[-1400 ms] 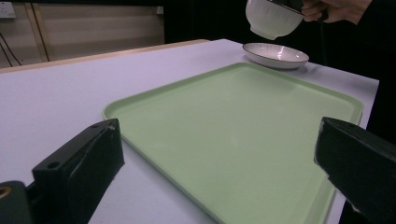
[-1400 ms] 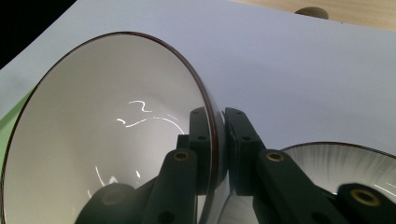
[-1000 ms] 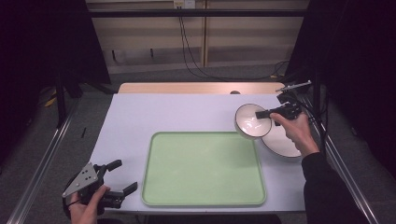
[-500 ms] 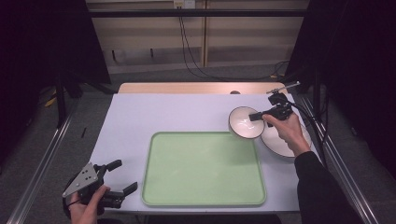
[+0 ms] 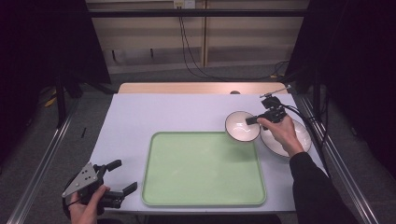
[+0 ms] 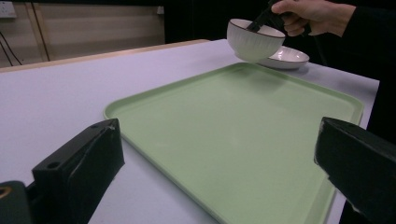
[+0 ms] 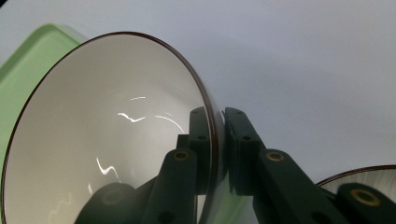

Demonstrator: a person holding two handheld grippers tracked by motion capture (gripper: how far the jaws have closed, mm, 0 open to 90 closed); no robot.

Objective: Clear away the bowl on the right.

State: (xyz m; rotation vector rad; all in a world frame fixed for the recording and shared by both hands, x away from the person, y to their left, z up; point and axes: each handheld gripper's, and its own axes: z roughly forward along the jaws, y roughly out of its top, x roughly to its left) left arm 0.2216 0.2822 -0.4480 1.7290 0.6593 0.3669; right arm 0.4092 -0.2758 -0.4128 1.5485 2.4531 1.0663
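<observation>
White bowl (image 5: pixel 242 126) rim pinched in right claw (image 5: pixel 252 120), hand (image 5: pixel 280 133) reaching forward; left claw (image 5: pixel 122 177) released.

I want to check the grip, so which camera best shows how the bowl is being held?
The right gripper view: the right gripper pinches the bowl rim, one jaw inside, one outside. The left gripper view shows the bowl lifted off the table, side on; the high view shows it small, from above.

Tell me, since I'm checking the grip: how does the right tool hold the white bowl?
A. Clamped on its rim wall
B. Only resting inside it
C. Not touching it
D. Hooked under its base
A: the right tool has one jaw inside and one outside the white bowl, pinching its rim wall.
</observation>
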